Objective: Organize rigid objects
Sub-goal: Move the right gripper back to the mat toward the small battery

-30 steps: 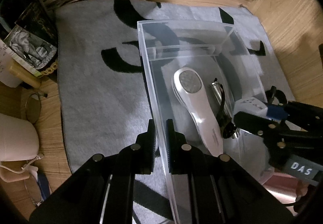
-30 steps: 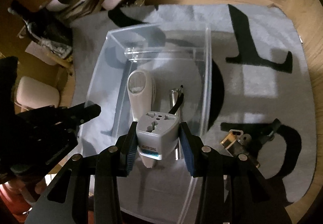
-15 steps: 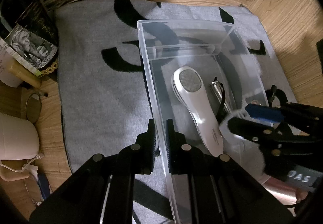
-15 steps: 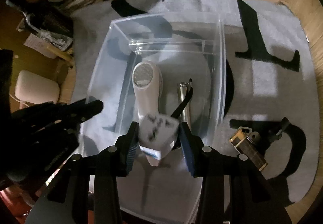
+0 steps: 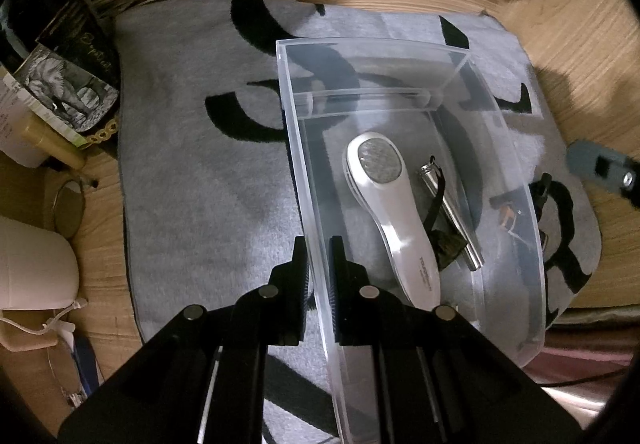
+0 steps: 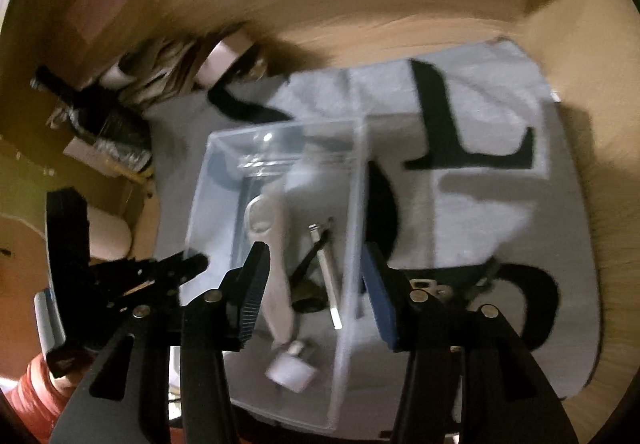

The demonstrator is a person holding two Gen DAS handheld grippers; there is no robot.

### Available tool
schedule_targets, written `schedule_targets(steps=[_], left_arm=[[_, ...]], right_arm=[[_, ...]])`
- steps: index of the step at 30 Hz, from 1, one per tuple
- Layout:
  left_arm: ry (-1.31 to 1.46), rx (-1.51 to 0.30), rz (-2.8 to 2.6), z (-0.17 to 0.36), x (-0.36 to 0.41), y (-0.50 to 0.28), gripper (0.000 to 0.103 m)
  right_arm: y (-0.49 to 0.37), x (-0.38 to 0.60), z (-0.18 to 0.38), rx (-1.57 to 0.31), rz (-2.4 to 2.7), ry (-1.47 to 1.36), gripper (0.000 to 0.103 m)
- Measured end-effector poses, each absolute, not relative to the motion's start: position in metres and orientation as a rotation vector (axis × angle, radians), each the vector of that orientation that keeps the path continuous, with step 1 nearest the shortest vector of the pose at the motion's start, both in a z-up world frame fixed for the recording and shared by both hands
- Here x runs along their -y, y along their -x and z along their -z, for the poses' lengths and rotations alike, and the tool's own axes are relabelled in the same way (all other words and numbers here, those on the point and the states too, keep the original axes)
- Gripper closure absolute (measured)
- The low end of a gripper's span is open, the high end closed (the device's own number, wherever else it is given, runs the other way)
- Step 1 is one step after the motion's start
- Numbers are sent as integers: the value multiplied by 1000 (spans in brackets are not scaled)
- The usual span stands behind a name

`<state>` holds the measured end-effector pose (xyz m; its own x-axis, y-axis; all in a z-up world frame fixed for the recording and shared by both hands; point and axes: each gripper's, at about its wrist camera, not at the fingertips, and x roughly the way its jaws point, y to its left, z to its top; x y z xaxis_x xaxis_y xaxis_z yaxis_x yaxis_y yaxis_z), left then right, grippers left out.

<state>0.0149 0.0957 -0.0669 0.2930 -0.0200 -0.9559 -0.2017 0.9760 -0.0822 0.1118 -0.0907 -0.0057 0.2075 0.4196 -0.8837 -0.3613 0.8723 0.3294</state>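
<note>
A clear plastic box (image 5: 400, 55) stands on a grey mat (image 5: 192, 171). My left gripper (image 5: 319, 260) is shut on the box's left wall. Inside lie a white handheld device (image 5: 394, 215), a silver tube with a black strap (image 5: 452, 219) and, seen in the blurred right wrist view, the white travel adapter (image 6: 292, 366) near the front. My right gripper (image 6: 314, 296) is open and empty above the box (image 6: 356, 171); one of its fingers (image 5: 600, 163) shows at the right edge of the left wrist view.
A brass lighter and strap (image 6: 436, 288) lie on the mat right of the box. Papers, cards and a photo (image 5: 68, 91) crowd the back left. A white mug (image 5: 32, 268) and a round lid (image 5: 68, 207) sit on the wooden floor at left.
My right gripper opened and dropped the travel adapter into the box, then pulled up and back to the right. The left gripper kept its hold on the box wall.
</note>
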Motion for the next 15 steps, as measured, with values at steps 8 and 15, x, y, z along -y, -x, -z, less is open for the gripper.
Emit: schedule_targets(steps=[8,15], left_arm=[[202,-1275,-141,67,-95,-16,95],[208,-1279,-159,67,-94,-17,95]], right_arm=[[-123,146,15,-1255,-392,-143,57],[-129,189,43,-1318,-267,-165,56]])
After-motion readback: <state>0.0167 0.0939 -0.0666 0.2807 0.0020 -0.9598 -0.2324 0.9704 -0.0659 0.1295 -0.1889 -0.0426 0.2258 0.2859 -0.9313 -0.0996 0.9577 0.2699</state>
